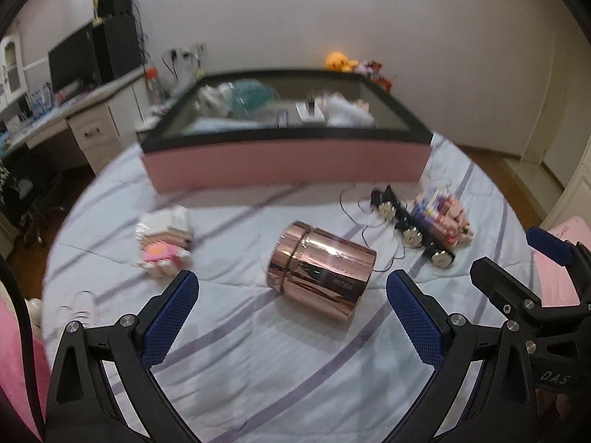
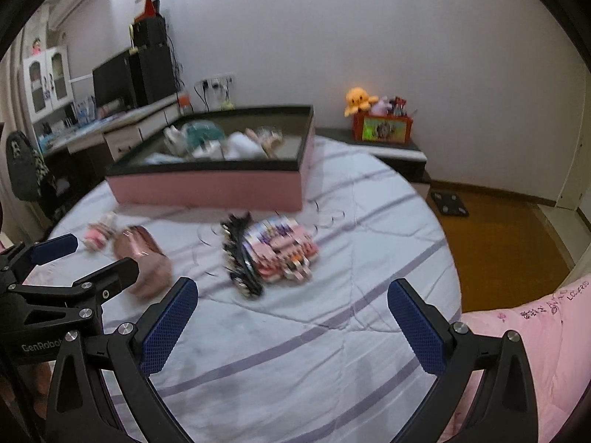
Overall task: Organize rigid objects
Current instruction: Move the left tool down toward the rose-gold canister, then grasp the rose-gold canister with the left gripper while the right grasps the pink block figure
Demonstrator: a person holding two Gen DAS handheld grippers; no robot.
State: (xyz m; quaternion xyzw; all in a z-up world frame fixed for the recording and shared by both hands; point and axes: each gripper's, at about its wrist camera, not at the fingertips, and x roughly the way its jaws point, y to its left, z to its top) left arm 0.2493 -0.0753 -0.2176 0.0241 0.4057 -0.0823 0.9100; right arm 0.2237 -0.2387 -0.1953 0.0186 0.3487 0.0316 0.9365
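Note:
A shiny rose-gold cylinder (image 1: 319,267) lies on its side on the striped bedsheet, just beyond my open left gripper (image 1: 291,288). In the right wrist view the same cylinder (image 2: 142,258) is blurred at the left. A pack of small colourful tubes (image 1: 441,217) with a black strip of round metal pieces (image 1: 410,229) lies to the right; the tube pack (image 2: 280,249) sits ahead of my open right gripper (image 2: 293,295). A small pink and white item (image 1: 164,245) rests at the left. Behind stands a pink box (image 1: 284,164) holding several things.
The bed's edge drops to a wooden floor (image 2: 498,243) on the right. A pink quilt (image 2: 535,332) lies at the near right. A desk (image 1: 74,118) with a monitor stands at the left. A nightstand (image 2: 384,144) carries a red box and an orange plush.

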